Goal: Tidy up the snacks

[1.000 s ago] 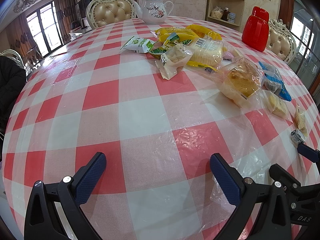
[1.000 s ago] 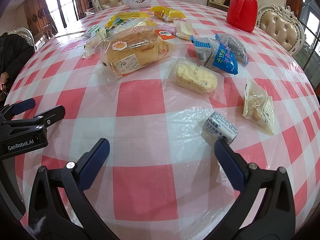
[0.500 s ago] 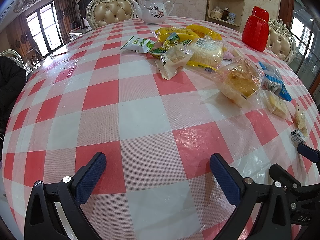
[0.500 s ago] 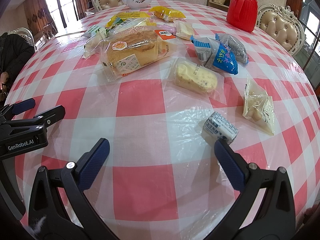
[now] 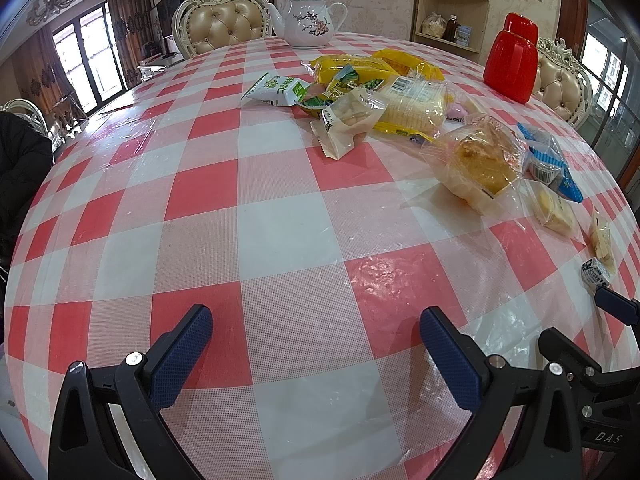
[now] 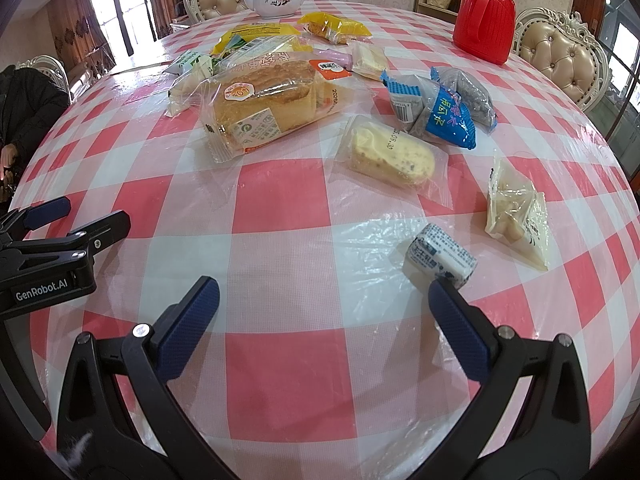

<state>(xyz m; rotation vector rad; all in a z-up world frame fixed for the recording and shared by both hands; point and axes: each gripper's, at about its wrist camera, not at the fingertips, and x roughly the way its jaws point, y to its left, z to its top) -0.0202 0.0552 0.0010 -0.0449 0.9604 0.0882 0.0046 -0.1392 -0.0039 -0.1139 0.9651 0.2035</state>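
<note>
Wrapped snacks lie scattered on a red-and-white checked table (image 6: 280, 208). In the right wrist view a bread loaf bag (image 6: 272, 108), a yellow cake slice (image 6: 390, 156), blue packets (image 6: 440, 112), a clear bag of pale pieces (image 6: 516, 216) and a small white roll (image 6: 440, 258) lie ahead. My right gripper (image 6: 324, 300) is open and empty, its right finger just short of the small roll. My left gripper (image 5: 316, 328) is open and empty over bare cloth. In its view lie a green-white packet (image 5: 278, 90), a cracker pack (image 5: 412, 104) and the bread bag (image 5: 480, 156).
A white teapot (image 5: 310, 24) stands at the far edge and a red thermos (image 5: 512, 60) at the far right. Padded chairs (image 5: 224, 22) surround the table. A shelf (image 5: 452, 12) stands behind. My left gripper shows at the left of the right wrist view (image 6: 52, 248).
</note>
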